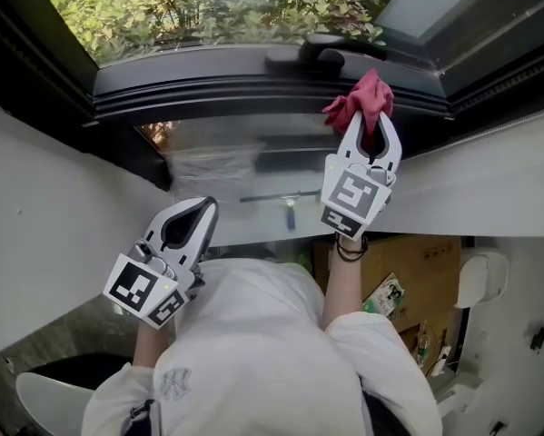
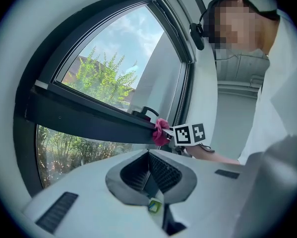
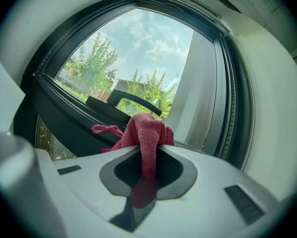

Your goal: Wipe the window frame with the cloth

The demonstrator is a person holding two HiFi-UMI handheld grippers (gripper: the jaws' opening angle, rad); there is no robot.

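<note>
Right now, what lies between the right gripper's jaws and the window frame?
Only the red cloth. The right gripper view shows the right gripper shut on it, with its bunched end reaching the dark window frame near the handle.

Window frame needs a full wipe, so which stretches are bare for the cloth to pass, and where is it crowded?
Bare: the window frame rail from its left corner to the handle. Crowded: beside the handle, where the right gripper holds the cloth at the rail.
</note>
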